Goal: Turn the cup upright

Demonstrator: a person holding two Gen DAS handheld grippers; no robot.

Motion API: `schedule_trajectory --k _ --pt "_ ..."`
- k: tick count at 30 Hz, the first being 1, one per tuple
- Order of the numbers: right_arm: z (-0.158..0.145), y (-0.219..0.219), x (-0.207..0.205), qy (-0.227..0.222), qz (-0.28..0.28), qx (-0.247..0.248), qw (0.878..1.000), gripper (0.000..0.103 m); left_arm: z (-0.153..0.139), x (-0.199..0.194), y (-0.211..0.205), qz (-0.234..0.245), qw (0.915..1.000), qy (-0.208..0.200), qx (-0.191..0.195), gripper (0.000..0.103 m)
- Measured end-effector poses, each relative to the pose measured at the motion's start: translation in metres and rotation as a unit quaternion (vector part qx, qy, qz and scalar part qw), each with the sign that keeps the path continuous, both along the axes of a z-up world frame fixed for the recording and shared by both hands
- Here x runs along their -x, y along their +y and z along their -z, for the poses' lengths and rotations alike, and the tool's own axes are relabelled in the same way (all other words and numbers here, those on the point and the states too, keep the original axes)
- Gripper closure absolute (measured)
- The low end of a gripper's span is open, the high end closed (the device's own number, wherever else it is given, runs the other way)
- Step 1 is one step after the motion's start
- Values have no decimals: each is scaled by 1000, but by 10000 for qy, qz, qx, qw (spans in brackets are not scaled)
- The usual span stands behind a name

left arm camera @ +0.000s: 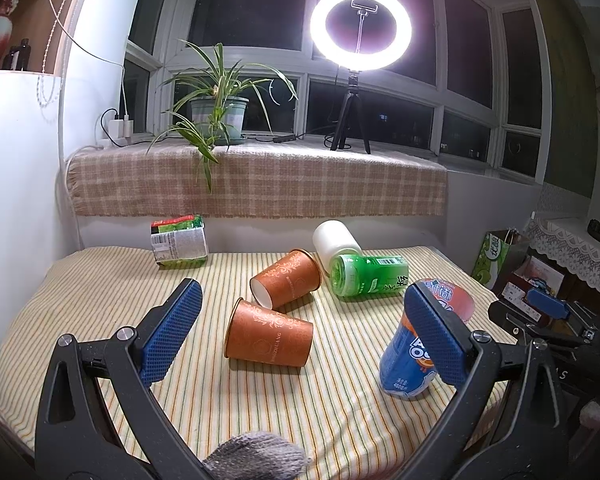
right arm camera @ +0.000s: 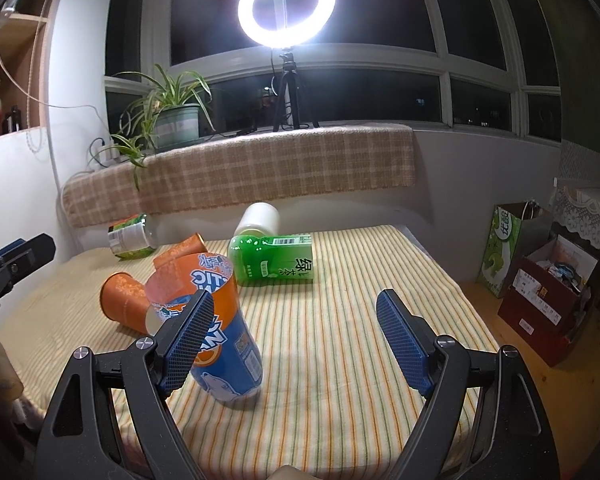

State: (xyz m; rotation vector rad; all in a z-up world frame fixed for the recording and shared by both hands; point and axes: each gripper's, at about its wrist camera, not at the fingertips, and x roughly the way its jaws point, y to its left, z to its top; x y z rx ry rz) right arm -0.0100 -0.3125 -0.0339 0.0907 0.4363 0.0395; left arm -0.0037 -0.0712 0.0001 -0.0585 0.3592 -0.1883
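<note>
Left tool (left arm camera: 303,322) released, holding nothing; nearest orange cup (left arm camera: 268,338) lies on its side right in front, second orange cup (left arm camera: 286,283) touching behind it. I'd square up on the near one, pinch mid-body gently since paper crushes, then tip its mouth up. Blue cup (right arm camera: 224,340) already stands. Right tool (right arm camera: 295,326) released, empty. Striped tabletop (right arm camera: 340,360) cloth is soft; ring light (right arm camera: 287,7) glares on the sill.
</note>
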Motion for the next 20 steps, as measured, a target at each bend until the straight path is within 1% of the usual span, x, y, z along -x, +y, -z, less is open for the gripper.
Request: schedule_trajectory --k 20 --pt "5 4 -5 106 -14 24 9999 20 2 -1 6 -39 10000 -20 -33 0"
